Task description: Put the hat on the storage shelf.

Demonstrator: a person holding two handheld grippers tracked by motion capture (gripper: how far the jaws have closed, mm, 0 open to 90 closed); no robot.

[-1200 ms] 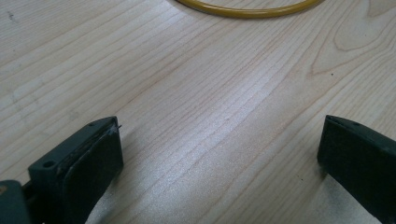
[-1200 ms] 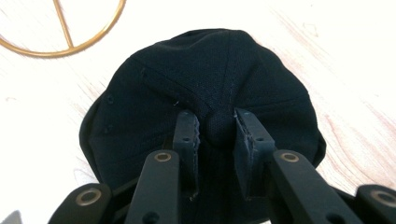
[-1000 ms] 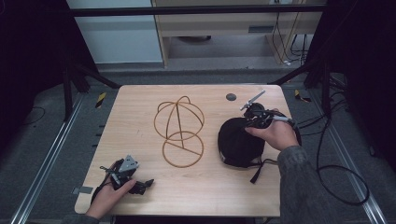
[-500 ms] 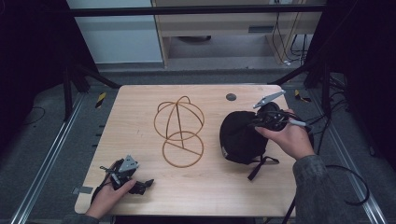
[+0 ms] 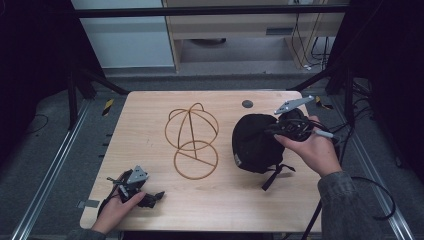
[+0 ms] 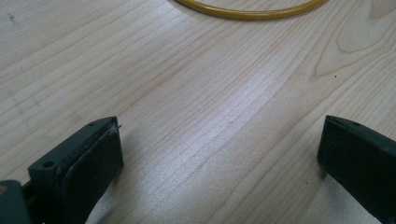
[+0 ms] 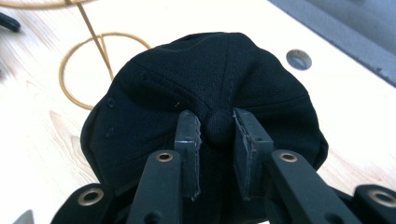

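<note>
A black cap (image 5: 255,142) lies on the table's right side, crown up, beside a gold wire stand (image 5: 192,140), strap trailing.

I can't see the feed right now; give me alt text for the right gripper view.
The right tongs are closed on the top button of a black cap, one jaw on each side of it. The cap lies on a light wooden table, with a gold wire stand beyond it at upper left and a round grommet at upper right.

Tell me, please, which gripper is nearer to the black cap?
Right. The right gripper has its jaws closed on the top button of the black cap. The left gripper rests open at the table's near left corner, beyond the wire stand.
</note>
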